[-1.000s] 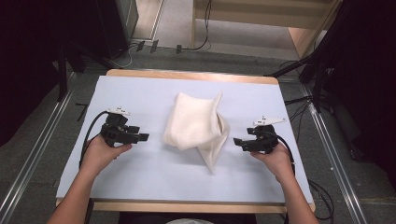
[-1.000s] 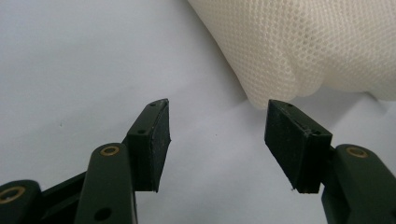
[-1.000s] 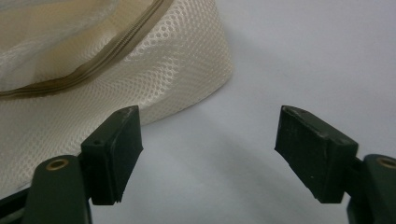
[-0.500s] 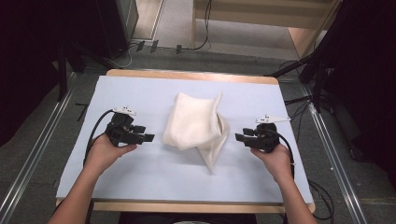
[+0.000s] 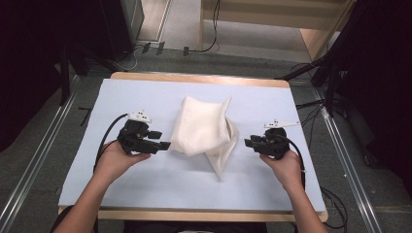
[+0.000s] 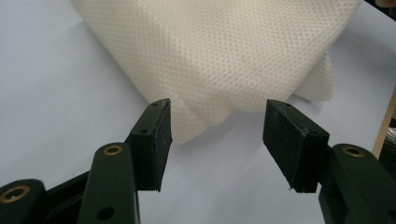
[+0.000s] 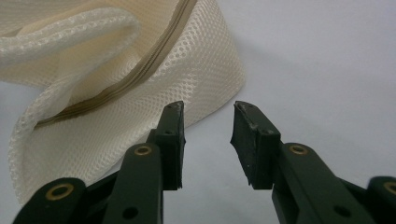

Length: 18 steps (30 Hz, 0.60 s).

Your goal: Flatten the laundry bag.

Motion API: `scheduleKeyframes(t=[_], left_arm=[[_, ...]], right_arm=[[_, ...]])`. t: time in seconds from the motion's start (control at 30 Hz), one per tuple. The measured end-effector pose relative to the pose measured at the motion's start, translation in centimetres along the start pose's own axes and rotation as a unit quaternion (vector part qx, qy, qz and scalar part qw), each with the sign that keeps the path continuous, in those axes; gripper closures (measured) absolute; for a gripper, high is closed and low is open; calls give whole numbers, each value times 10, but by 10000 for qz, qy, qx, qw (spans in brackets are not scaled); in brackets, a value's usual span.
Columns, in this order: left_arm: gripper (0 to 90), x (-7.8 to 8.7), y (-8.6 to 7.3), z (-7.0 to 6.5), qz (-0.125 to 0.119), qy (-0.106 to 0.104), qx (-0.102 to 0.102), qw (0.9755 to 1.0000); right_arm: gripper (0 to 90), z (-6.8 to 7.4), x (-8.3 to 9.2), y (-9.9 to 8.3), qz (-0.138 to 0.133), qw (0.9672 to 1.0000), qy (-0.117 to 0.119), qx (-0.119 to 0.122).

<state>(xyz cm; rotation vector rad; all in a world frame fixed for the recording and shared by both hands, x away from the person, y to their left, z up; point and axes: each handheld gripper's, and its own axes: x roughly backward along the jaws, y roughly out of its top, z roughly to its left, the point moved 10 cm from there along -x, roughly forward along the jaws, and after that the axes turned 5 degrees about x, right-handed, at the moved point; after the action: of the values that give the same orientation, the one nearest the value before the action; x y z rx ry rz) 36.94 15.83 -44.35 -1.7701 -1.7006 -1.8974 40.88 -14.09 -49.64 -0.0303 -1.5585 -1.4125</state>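
- High view: I see the mesh bag [image 5: 206,128] crumpled mid-table, slightly toward the far edge, with bare mat [image 5: 145,194] all round it. My left gripper [image 5: 163,144] sits just off the bag's left edge, jaws spread and nothing in them. My right gripper [image 5: 248,142] sits just beside the bag's right fold, with free room out to the right edge of the table [image 5: 194,79] and toward the near one.
- Left gripper view: the bag's [image 6: 224,56] lower corner lies just ahead of the gap between the wide-apart jaws, not touched by either.
- Right gripper view: the jaws stand partly apart and have just been closing, with only mat between them; the bag [image 7: 116,79] with its zip seam [image 7: 126,84] lies ahead and left, close to the left jaw.
- Against a second ago: the left gripper has come in closer to the bag's edge; the bag lies as it did.
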Motion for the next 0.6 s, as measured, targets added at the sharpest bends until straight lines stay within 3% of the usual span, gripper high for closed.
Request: scheduleKeyframes(t=[0.17, 0.43, 0.6], left_arm=[[391, -8, 7, -16, -18, -88, -195, 9998], [279, -22, 17, -36, -91, -326, -260, 9991], [254, -37, 18, -48, 92, -361, -326, 9988]], right_arm=[[643, 4, -5, -1, 82, 10000, 46, 32], [602, 12, -10, -2, 179, 9998, 53, 116], [576, 15, -11, 0, 142, 9998, 55, 116]])
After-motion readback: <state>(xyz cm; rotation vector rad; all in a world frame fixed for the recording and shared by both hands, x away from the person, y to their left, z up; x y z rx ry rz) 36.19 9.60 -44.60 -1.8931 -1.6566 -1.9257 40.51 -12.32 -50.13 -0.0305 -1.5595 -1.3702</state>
